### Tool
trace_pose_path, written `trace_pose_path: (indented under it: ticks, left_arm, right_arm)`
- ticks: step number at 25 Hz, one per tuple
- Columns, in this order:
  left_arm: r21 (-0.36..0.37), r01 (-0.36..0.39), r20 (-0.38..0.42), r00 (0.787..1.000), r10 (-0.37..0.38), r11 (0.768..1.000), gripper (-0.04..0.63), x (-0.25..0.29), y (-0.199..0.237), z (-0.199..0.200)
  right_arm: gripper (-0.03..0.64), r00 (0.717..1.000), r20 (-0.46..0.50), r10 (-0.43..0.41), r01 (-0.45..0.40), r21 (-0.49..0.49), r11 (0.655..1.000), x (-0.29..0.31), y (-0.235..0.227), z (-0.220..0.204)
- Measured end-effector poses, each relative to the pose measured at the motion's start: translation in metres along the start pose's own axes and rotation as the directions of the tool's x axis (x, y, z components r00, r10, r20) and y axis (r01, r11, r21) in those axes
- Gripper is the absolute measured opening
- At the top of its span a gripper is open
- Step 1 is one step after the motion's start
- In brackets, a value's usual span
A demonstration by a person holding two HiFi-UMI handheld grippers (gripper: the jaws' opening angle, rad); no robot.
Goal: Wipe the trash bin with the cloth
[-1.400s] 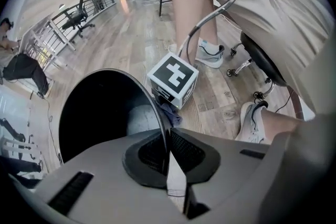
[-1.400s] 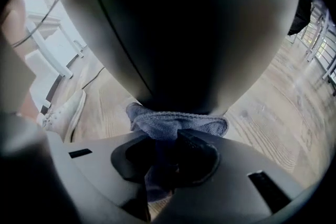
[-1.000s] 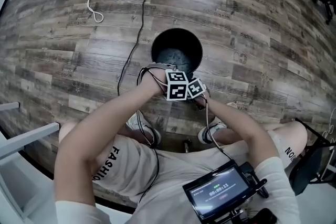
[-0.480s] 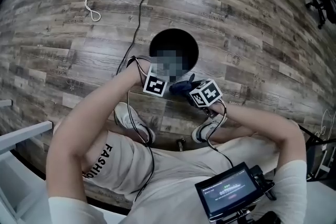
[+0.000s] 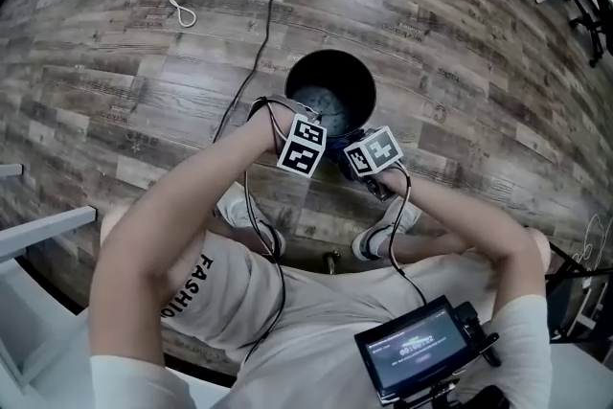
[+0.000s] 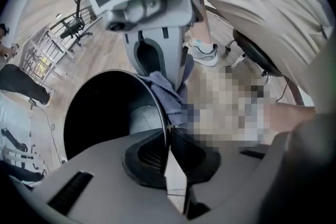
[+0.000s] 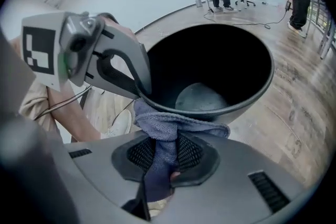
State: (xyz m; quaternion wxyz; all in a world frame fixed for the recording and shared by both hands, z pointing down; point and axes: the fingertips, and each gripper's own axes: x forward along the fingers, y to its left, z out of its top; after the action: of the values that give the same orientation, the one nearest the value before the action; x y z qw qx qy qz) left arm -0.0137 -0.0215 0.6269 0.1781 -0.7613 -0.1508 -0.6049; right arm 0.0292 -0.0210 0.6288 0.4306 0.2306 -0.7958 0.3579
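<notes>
The right gripper view alone shows the one blue cloth (image 7: 167, 131) pinched in the right hand-held gripper (image 7: 164, 155) and pressed against the outside of the single black trash bin (image 7: 210, 55), just under its rim. In the left gripper view, the left hand-held gripper (image 6: 168, 136) has just closed its jaws onto that rim. The head view shows both hand-held grippers at the near rim, the bin's grey bottom, and the bin upright on the wooden floor (image 5: 144, 62).

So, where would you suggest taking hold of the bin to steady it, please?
By the thin rim on the near side, from above: the bin stands upright and open, too wide to span. The left gripper, its jaws just closed, pinches the rim there.
</notes>
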Motion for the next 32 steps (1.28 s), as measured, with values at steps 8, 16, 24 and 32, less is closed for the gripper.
trace_pose_path:
  ticks: [8, 16, 24, 32]
  left_arm:
    - [-0.036, 0.033, 0.035, 0.999, -0.032, 0.999, 0.025, -0.001, 0.003, 0.005]
    - [-0.049, 0.061, 0.053, 0.997, -0.058, 0.997, 0.023, -0.001, 0.005, 0.010]
    - [-0.081, 0.060, 0.045, 0.997, -0.057, 0.995, 0.023, 0.000, 0.004, 0.009]
    - [-0.364, 0.096, 0.038, 0.995, -0.089, 0.927, 0.020, 0.004, 0.017, 0.032]
  right_arm:
    - [0.077, 0.996, -0.023, -0.085, 0.085, -0.020, 0.996, 0.065, -0.037, -0.030]
    - [0.077, 0.984, -0.031, -0.177, 0.178, 0.019, 0.984, 0.142, -0.086, -0.069]
    - [0.077, 0.988, -0.042, -0.151, 0.152, 0.039, 0.988, 0.137, -0.074, -0.074]
    - [0.077, 0.999, -0.020, -0.045, 0.043, -0.098, 0.994, 0.051, -0.020, -0.064]
